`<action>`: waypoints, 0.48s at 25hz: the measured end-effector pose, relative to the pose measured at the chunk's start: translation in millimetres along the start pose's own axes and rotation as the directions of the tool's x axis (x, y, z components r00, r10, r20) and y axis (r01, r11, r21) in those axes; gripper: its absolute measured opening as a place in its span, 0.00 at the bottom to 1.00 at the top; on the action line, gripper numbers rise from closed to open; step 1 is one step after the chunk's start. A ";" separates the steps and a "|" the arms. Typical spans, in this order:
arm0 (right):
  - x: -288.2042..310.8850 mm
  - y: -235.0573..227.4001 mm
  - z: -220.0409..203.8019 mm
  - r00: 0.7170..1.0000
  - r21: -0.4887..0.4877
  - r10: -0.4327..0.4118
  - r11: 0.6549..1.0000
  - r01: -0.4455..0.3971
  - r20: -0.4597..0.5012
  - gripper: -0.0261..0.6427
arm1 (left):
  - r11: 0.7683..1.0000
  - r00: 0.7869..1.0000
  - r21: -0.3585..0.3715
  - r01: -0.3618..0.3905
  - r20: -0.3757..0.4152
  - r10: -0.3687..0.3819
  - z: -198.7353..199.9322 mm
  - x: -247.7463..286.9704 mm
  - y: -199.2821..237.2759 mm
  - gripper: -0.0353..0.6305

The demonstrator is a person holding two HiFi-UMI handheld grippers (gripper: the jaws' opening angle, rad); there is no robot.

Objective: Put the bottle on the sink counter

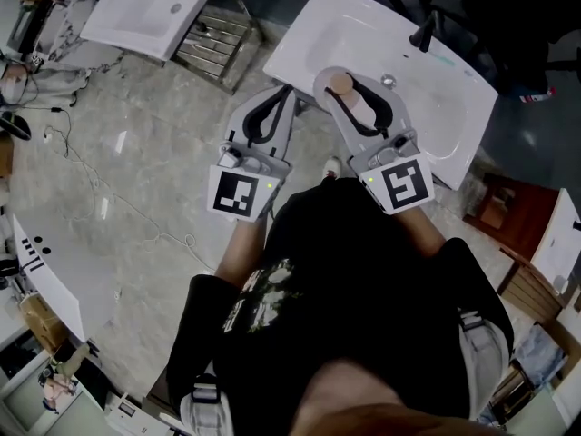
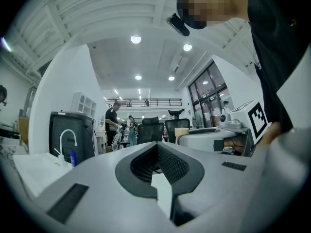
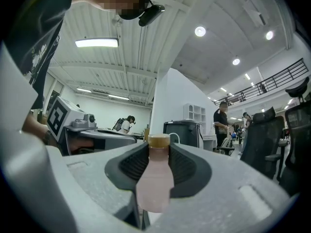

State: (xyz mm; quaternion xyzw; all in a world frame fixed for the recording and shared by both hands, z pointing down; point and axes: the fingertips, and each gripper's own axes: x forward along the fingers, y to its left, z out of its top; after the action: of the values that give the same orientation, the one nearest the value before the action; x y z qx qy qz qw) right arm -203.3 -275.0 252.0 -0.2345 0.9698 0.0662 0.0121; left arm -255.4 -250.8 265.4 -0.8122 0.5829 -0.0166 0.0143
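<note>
Both claws are out in front of the person, side by side, pointing at the white sink desk (image 1: 304, 39). The right claw (image 1: 345, 80) has the bottle (image 1: 358, 107), a pale pink one with a tan cap. Its own view shows the dark ribbed pads closed against the bottle's (image 3: 154, 178) neck just under the cap, one on each side, in a firm pinch with the jaws about half apart. From the head view, the bottle sits above the desk's near edge, cap toward the basin, with the black faucet (image 1: 424, 33) well beyond it across the basin. Whether the bottle touches the desk cannot be told from here. The left claw (image 1: 285, 92) carries nothing: in its own view the left claw's (image 2: 156, 147) tips meet at the far end and only the hollow loop of the pads gapes behind them. Its tip lies just off the desk's near left corner, over the grey marbled floor (image 1: 136, 153). The square-marker cube (image 1: 238, 193) on the left and its twin (image 1: 402, 184) on the right ride behind the jaws, on the person's side of the desk. A second white basin top (image 1: 150, 7) lies well to the left of the sink desk.
</note>
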 end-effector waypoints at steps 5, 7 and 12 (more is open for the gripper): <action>-2.8 -22.1 -19.5 0.999 -0.001 0.014 1.000 -0.014 -0.030 0.22 | 1.000 1.000 -0.002 -0.015 0.006 0.015 -8.4 23.9 -2.9 0.07; -4.0 -27.3 -24.2 0.999 0.005 0.013 1.000 -0.013 -0.036 0.22 | 1.000 1.000 -0.007 -0.025 0.014 0.025 -10.8 27.0 -3.9 0.07; 1.2 -37.5 -29.7 0.999 0.017 0.017 1.000 -0.017 -0.042 0.22 | 0.999 0.999 -0.007 -0.040 -0.018 0.040 -19.9 33.7 1.9 0.07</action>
State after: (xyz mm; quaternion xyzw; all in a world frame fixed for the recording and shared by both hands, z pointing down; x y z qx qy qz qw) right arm -187.0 -312.5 276.7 -0.2275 0.9723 0.0533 -0.0068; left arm -247.3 -283.5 285.6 -0.8003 0.5992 -0.0214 0.0066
